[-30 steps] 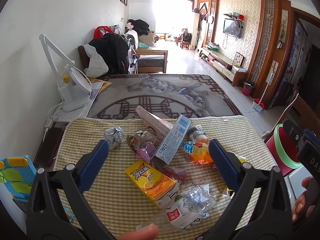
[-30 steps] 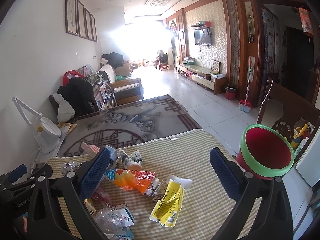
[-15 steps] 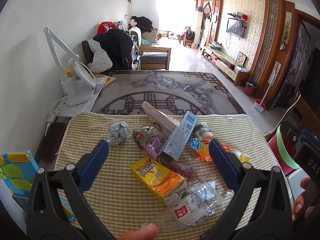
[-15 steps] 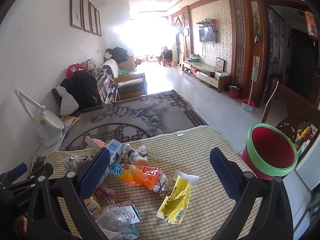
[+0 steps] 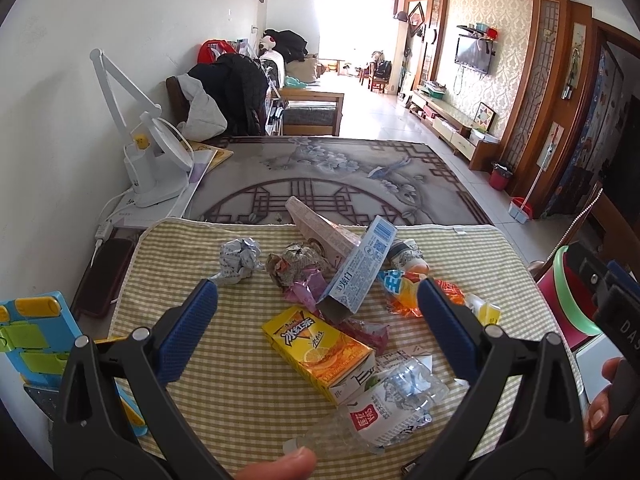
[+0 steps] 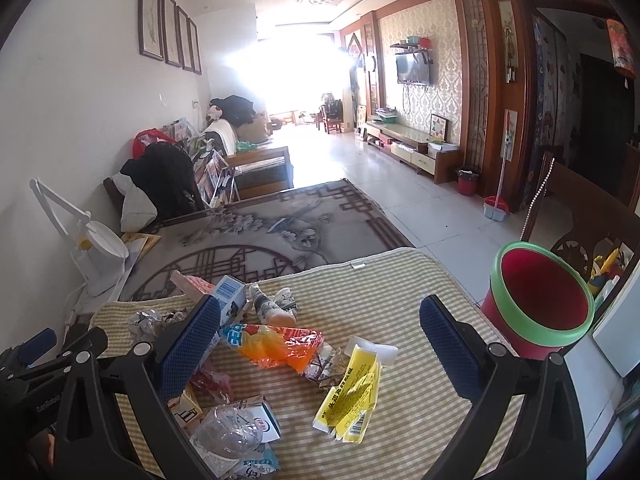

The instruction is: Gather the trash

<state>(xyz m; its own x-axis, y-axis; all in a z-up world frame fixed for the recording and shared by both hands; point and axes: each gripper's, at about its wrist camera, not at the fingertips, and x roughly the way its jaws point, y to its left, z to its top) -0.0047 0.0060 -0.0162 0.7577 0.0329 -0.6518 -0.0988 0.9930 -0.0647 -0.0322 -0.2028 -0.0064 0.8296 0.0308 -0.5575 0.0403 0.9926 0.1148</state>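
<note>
Glossy cardboard juice carton [image 5: 318,354]; crumpled clear plastic bottle [image 5: 390,404]; woven checked tablecloth [image 5: 224,392]; matt plastic bin [image 6: 540,308].

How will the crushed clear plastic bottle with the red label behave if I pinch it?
The crushed clear plastic bottle looks empty, so probably very light. Its crumpled walls will likely buckle and crackle under the pads. Flattened, it seems unlikely to roll, though the smooth plastic may slip.

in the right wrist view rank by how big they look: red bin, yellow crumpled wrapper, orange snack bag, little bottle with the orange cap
1. red bin
2. yellow crumpled wrapper and orange snack bag: look alike, and the wrapper lies nearer the camera, so unranked
3. little bottle
</note>
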